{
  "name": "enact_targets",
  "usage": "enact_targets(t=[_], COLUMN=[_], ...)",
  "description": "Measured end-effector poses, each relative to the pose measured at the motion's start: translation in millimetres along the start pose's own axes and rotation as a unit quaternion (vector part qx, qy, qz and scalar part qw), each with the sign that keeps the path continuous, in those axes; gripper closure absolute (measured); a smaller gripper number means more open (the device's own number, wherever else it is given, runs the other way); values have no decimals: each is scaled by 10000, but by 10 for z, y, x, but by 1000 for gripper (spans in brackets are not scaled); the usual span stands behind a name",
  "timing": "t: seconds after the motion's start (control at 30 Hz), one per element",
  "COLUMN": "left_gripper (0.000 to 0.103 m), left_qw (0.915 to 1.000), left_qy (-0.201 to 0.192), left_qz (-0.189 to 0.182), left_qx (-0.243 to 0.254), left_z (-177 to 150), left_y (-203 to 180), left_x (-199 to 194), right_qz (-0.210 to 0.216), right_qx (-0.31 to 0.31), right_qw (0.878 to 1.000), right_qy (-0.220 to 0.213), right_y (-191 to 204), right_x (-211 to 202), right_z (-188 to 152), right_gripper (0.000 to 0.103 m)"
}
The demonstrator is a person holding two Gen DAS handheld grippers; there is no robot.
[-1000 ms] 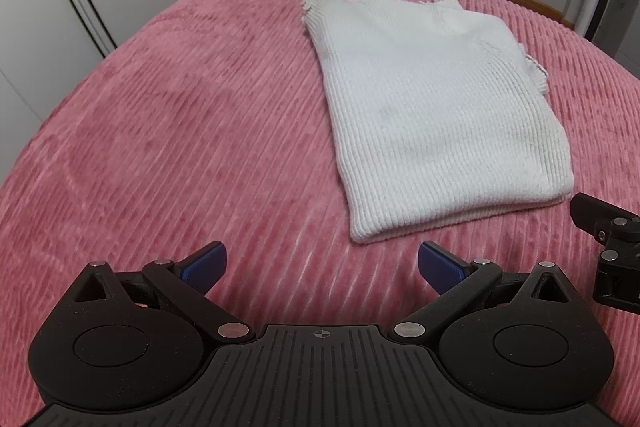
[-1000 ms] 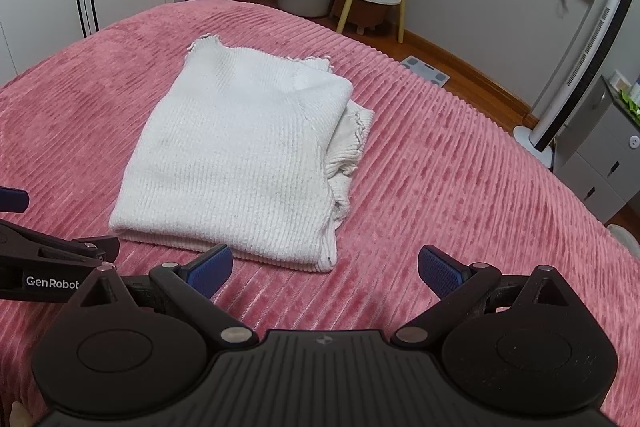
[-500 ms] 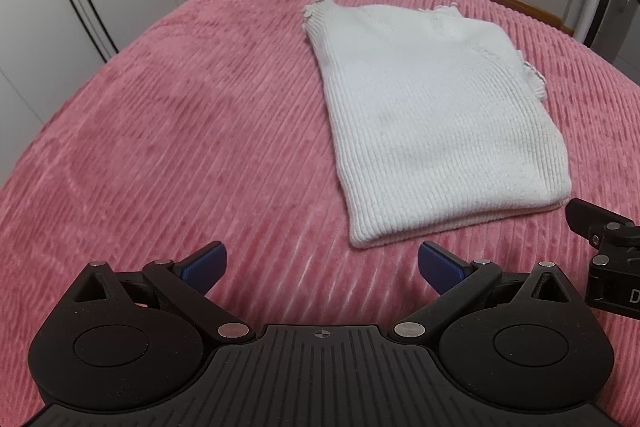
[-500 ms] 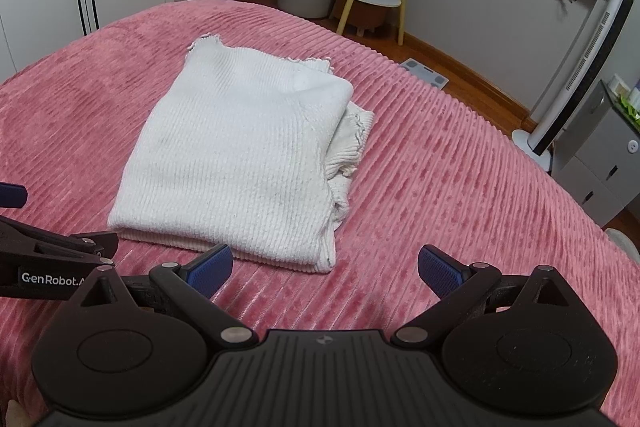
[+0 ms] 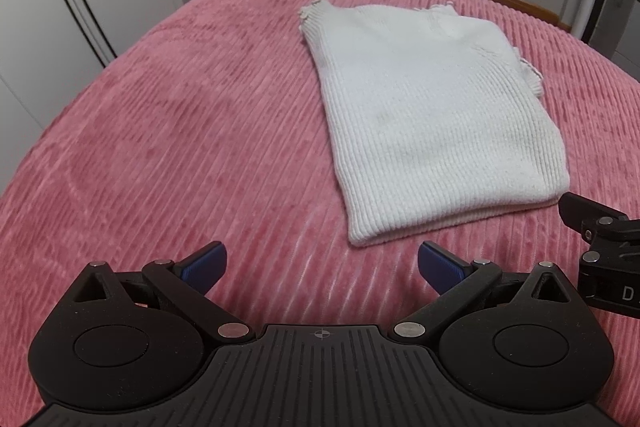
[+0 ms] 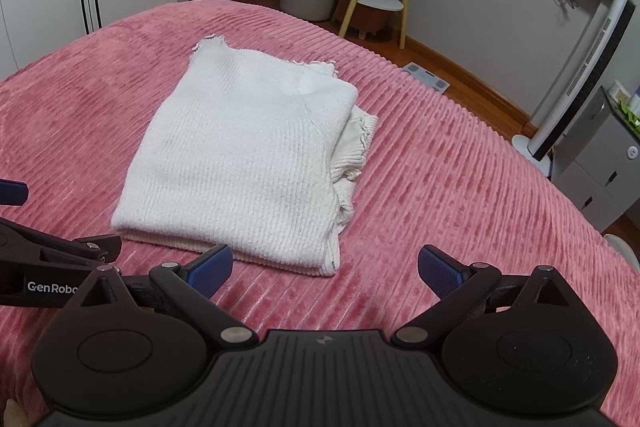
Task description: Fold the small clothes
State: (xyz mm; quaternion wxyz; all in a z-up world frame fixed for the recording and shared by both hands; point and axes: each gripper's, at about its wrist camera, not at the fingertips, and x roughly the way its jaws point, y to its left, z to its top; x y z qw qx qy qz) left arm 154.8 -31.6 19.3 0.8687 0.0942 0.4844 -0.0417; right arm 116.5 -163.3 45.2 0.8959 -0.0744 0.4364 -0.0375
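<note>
Folded white sweater [image 5: 432,131] lay on the pink bed [image 5: 160,131].
Bare bedspread stretched wide to its left; the left gripper [image 5: 322,261] and right gripper [image 6: 325,267] hovered low before its near edge, jaws apart, holding nothing.

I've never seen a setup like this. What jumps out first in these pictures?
A white knitted sweater, folded into a neat rectangle, lies in the middle of a pink ribbed bedspread. Nearest the camera, the right hand-held gripper hangs open just short of the sweater's near edge, and the left hand-held gripper is open too, touching nothing.
</note>
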Motion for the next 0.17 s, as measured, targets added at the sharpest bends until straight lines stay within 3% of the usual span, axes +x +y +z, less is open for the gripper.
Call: enact_targets(t=[0.17], left_gripper=[0], left_qw=[10000], left_qy=[8], left_qz=[11], left_qx=[12], left_z=[1], left_y=[0], left_x=[4], right_qz=[-1], right_qx=[-11], right_qw=[10000], right_qy=[-17], right_y=[6], right_x=[-4], right_z=[2], right_gripper=[4])
